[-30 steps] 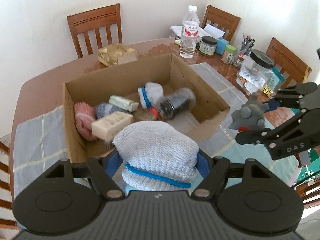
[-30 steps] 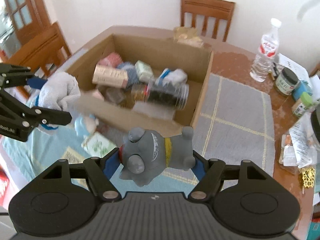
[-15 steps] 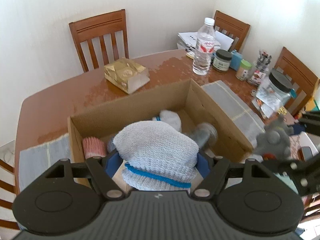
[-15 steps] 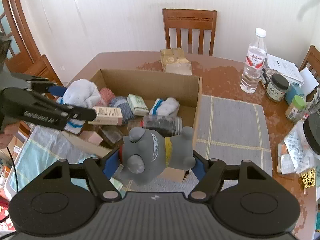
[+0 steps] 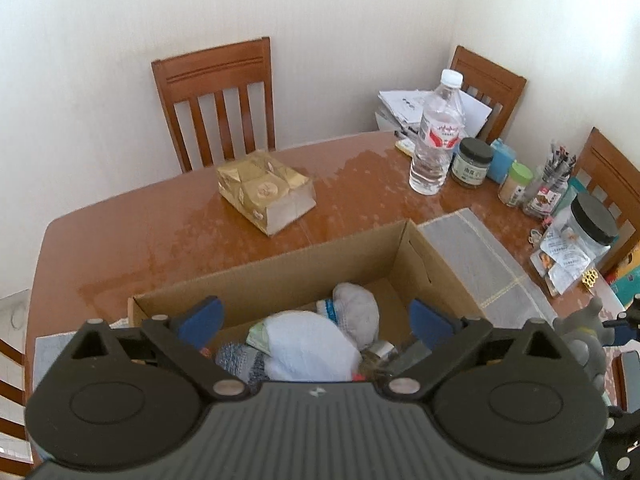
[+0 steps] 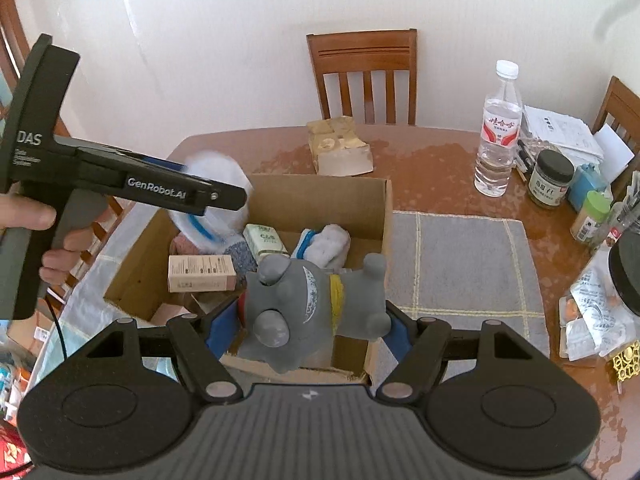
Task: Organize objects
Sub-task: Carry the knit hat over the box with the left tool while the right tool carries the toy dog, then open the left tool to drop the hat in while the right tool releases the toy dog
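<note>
My left gripper (image 5: 316,314) hovers over the cardboard box (image 5: 280,272), its jaws opening and its pads clear of the white sock with a blue stripe (image 5: 308,348), which blurs just below them over the box's contents. In the right wrist view the sock (image 6: 216,204) hangs blurred under the left gripper (image 6: 216,188) above the box (image 6: 320,196). My right gripper (image 6: 310,328) is shut on a grey toy animal (image 6: 304,308) with a yellow collar, held above the box's near wall. In the box lie another rolled sock (image 6: 326,242), a beige carton (image 6: 200,274) and a small green pack (image 6: 266,240).
A gold packet (image 5: 264,190) lies beyond the box. A water bottle (image 5: 436,136), jars (image 5: 472,162), a pen cup and papers crowd the table's right side. A grey placemat (image 6: 460,264) lies right of the box. Wooden chairs ring the table.
The left gripper carried the sock forward over the box, then spread its jaws and let it go; the sock is dropping. The right gripper rose slightly, still holding the toy.
</note>
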Available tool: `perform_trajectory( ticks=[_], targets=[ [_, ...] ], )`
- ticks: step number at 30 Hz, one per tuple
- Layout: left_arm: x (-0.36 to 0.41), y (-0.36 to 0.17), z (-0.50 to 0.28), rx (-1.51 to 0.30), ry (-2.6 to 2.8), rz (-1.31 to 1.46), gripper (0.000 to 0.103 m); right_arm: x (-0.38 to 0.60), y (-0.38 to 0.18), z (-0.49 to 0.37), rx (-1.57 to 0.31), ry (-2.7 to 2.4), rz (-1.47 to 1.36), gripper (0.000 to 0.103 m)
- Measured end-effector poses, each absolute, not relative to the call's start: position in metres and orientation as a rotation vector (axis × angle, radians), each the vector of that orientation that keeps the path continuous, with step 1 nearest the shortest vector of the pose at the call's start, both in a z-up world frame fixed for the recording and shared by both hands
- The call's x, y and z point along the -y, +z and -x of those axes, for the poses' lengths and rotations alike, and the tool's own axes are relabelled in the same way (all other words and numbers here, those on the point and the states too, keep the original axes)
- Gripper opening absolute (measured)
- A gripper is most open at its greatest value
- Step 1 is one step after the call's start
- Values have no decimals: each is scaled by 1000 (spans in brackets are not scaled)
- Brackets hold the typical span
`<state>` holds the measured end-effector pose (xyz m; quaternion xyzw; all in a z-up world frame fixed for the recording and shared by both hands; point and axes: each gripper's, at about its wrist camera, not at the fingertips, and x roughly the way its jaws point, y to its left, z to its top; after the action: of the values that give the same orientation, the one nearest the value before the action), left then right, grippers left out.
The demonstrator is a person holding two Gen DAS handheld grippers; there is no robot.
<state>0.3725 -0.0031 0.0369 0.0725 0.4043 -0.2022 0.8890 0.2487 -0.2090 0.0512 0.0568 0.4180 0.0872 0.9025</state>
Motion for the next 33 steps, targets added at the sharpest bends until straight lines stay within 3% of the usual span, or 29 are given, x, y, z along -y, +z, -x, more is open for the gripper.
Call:
perform_trajectory(
  ticks=[17,33],
  targets=[
    [-45,35,-310,-741,-305,-218,102,189,49,-261,-901,180,-46,78],
    [-85,13,-268,-795,-207,-62,102,175,45,-310,-925,174,25,78]
  ],
)
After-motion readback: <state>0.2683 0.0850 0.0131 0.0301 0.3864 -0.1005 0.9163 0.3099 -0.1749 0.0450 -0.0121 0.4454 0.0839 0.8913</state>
